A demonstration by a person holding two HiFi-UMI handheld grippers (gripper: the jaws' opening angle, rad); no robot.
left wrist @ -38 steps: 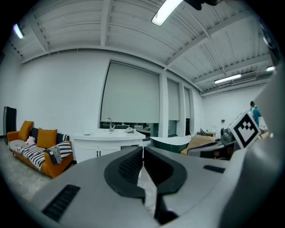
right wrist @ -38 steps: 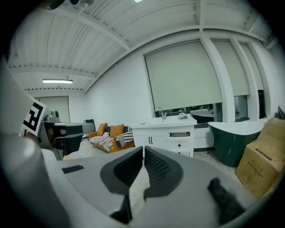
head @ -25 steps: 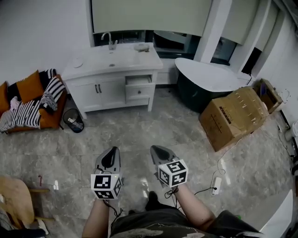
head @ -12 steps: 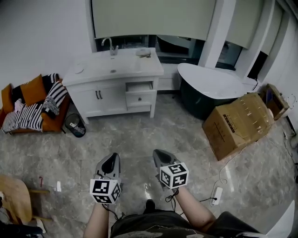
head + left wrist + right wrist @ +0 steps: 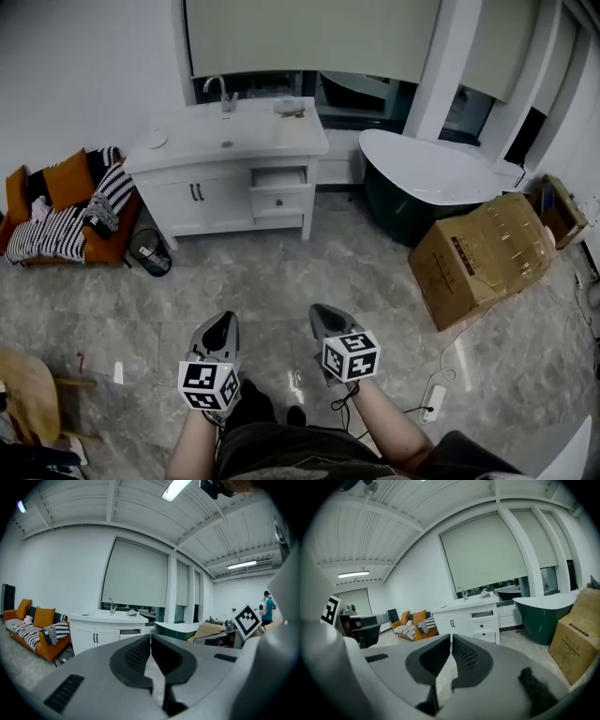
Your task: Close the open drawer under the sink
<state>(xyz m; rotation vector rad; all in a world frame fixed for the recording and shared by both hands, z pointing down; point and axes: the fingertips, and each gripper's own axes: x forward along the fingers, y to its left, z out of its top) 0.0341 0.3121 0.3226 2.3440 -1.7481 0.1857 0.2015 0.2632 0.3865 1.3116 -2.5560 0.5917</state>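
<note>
Leg (image 5: 248, 405) has stepped forward; drawer (image 5: 279, 177) lies well ahead of right claw (image 5: 322, 312).

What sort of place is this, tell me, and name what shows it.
Probably a bathroom mock-up set in a larger studio-like room. A white sink vanity stands beside a dark freestanding bathtub. An orange sofa and a big cardboard box share the same room.

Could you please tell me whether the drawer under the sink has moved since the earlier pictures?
No. The drawer still juts out of the white cabinet front, equally open.
</note>
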